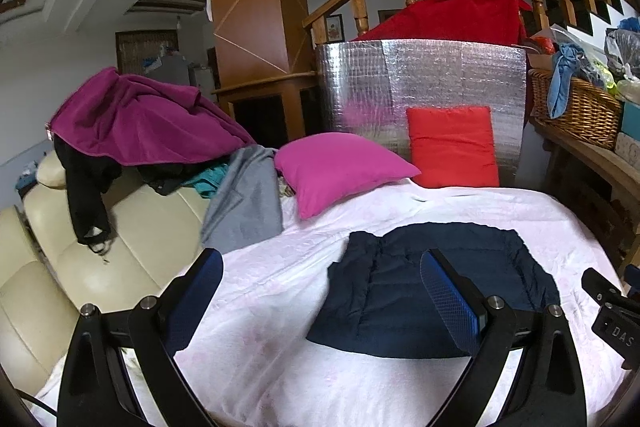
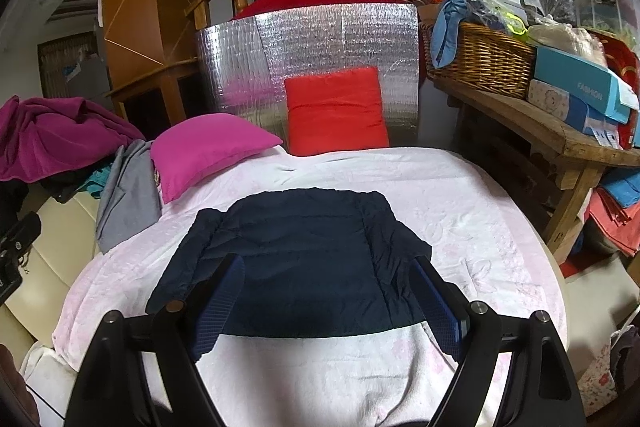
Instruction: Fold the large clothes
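Observation:
A dark navy padded jacket lies folded flat on the pale pink cover of the bed. In the left wrist view the jacket lies ahead and to the right. My left gripper is open above the cover, its right finger over the jacket's near part, nothing between the pads. My right gripper is open above the jacket's near edge, holding nothing. The right gripper's body shows at the right edge of the left wrist view.
A magenta pillow and a red cushion lean at the bed's far end against a silver foil panel. Grey, magenta and black clothes are piled on a cream sofa to the left. A wooden bench with a wicker basket stands to the right.

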Motion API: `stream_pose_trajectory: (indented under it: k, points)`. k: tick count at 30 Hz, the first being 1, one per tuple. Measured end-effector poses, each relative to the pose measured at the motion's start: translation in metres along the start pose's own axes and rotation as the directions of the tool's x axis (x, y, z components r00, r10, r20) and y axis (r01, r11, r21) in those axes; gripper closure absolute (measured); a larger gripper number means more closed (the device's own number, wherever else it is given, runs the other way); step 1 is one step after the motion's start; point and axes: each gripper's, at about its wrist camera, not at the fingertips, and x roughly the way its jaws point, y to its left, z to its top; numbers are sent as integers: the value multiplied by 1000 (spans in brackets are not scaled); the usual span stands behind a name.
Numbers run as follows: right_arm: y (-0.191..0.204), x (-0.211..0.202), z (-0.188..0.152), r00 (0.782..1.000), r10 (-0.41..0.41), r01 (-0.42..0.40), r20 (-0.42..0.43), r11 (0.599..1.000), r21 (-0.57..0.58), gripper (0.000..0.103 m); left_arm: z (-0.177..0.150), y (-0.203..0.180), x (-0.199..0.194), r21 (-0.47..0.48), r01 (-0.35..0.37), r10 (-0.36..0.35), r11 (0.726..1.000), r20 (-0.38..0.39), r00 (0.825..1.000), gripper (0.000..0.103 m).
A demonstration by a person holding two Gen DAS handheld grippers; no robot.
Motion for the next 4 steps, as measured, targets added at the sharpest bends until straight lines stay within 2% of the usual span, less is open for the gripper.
stream_pose_trajectory:
  k: [2, 4]
  points:
    - [-4, 7, 3, 1000, -10, 10, 1, 1000, -3, 17, 3, 9, 10, -30, 18, -17, 999, 7, 1000, 4]
    - [-16, 17, 9, 1000, -23, 23, 4, 1000, 5, 17, 7, 26, 32, -70, -22, 21, 997, -3, 1000, 4]
